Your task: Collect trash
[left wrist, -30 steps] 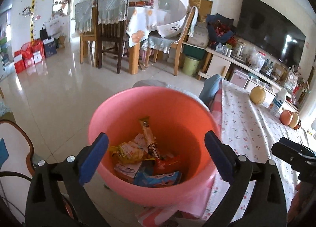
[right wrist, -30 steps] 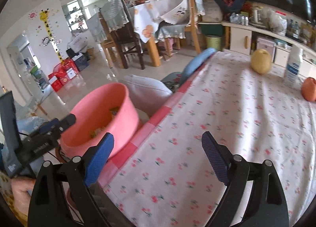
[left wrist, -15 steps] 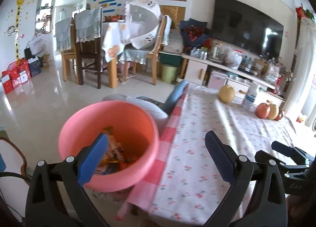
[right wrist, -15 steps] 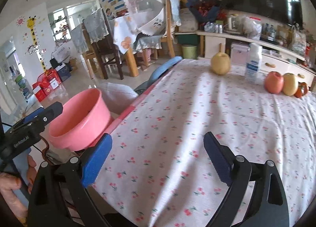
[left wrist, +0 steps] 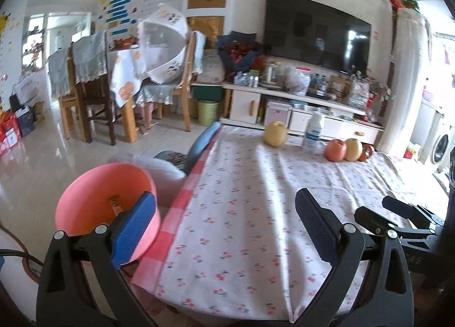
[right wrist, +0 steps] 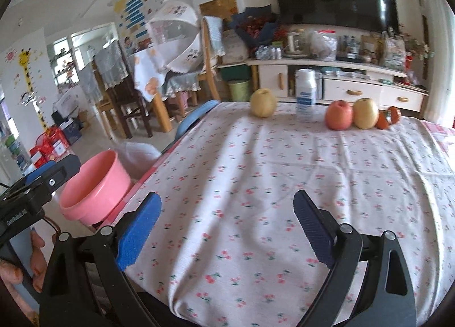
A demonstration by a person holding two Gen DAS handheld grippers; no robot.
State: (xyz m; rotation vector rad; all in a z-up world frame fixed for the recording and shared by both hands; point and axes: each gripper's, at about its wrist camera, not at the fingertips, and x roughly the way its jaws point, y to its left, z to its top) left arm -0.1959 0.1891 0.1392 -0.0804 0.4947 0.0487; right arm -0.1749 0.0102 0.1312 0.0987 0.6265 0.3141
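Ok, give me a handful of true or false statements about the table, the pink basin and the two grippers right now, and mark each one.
1. Both the left gripper and the right gripper are open and hold nothing. True.
2. The pink basin stands on the tablecloth. False: it sits off the table, lower, beside its left edge.
3. A white bottle stands upright at the far end of the table between a yellow fruit and a red apple. True.
4. Snack wrappers lie scattered over the middle of the tablecloth. False: the cloth there is bare; only fruit and the bottle sit at the far end.
5. The red apple sits alone, far from other fruit. False: a second yellow fruit is right beside it.
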